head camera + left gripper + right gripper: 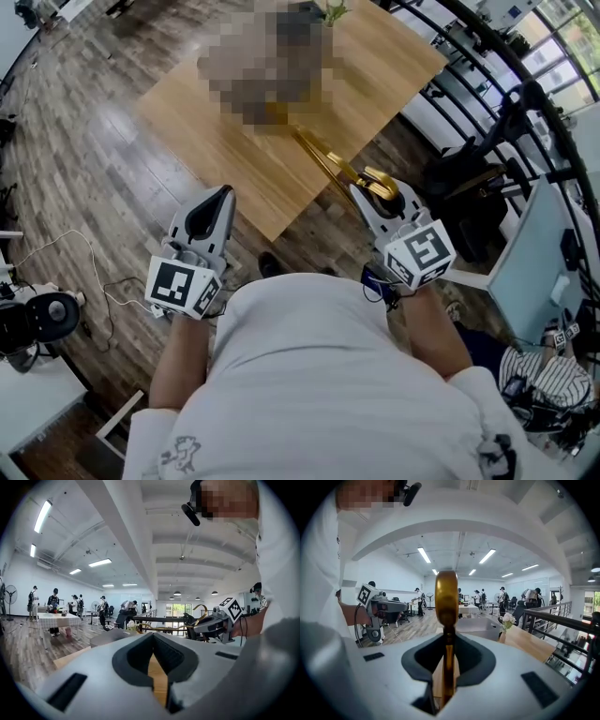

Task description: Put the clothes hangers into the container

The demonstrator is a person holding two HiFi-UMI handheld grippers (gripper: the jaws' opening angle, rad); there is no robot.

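Head view shows 1 gold clothes hanger (339, 167) slanting from the middle of the frame up toward the left, over the near edge of the wooden table (234, 141). Its hook end is clamped in the right gripper (375, 194) at centre right. The right gripper view confirms the grip: both pads press on the hanger's thin gold stem (446, 603), which stands upright in the middle of the frame.

The grey container (476, 626) sits on the table beyond the hanger, right of centre in that view, beside a small vase of flowers (507, 619). The hanger is held in the air, short of the container, so this 1 is not yet in.

The left gripper (221, 201), lower left of centre in the head view, carries nothing. Its own view shows the jaws drawn almost together, with only table wood in the slit between them.

A mosaic patch covers the container's spot in the head view and neither gripper view looks inside it. Whether any hangers are already in, or how many remain, cannot be told. What is left for this hanger is, by my reading, to carry it over the container, lower it in and let go.
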